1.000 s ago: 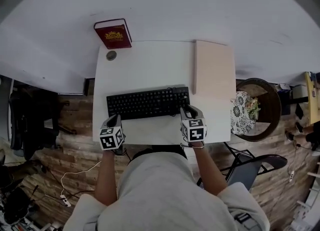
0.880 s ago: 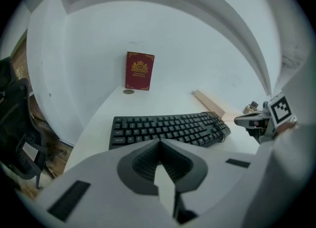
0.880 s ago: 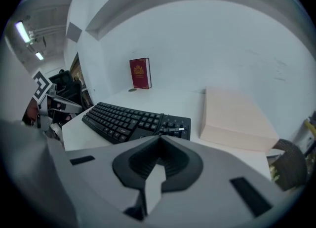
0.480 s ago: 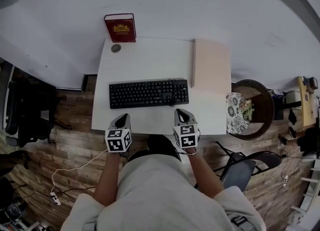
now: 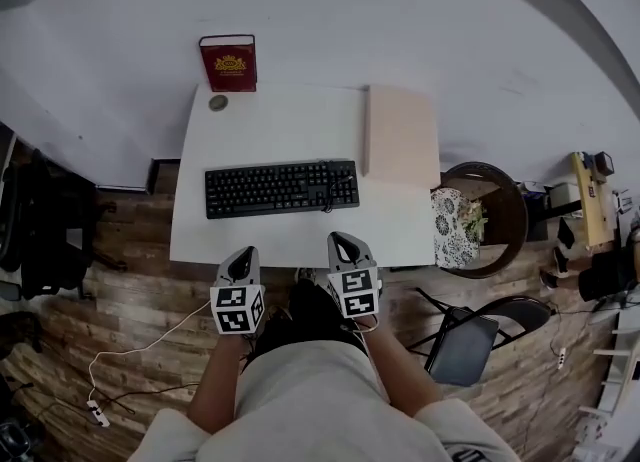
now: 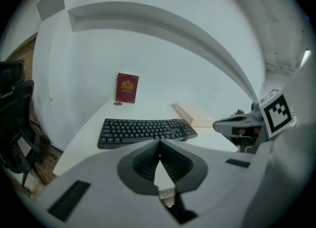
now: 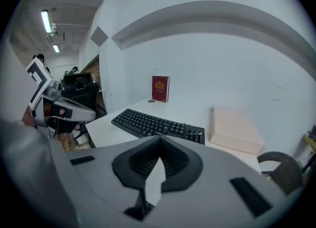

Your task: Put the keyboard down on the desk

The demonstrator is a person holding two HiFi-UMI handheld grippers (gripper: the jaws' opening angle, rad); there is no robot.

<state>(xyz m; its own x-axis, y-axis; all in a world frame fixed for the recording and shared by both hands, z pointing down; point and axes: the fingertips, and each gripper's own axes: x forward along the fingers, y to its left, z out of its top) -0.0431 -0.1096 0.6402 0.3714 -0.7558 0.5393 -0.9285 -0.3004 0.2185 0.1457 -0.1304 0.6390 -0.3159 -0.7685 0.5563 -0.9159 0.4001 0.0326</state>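
a: where's the keyboard (image 5: 280,188)?

b: flat on the desk (image 5: 290,125), in the middle, long side running along the near edge. nothing touches it.

a: and the grippers?

b: left gripper (image 5: 243,254) and right gripper (image 5: 340,241) both have jaws pressed together on nothing. they hover off the near edge, apart from the keyboard.

a: why there?

b: i'd judge the put-down is done. the book (image 5: 228,62) and box (image 5: 400,135) sit at the back and right, leaving the middle free.
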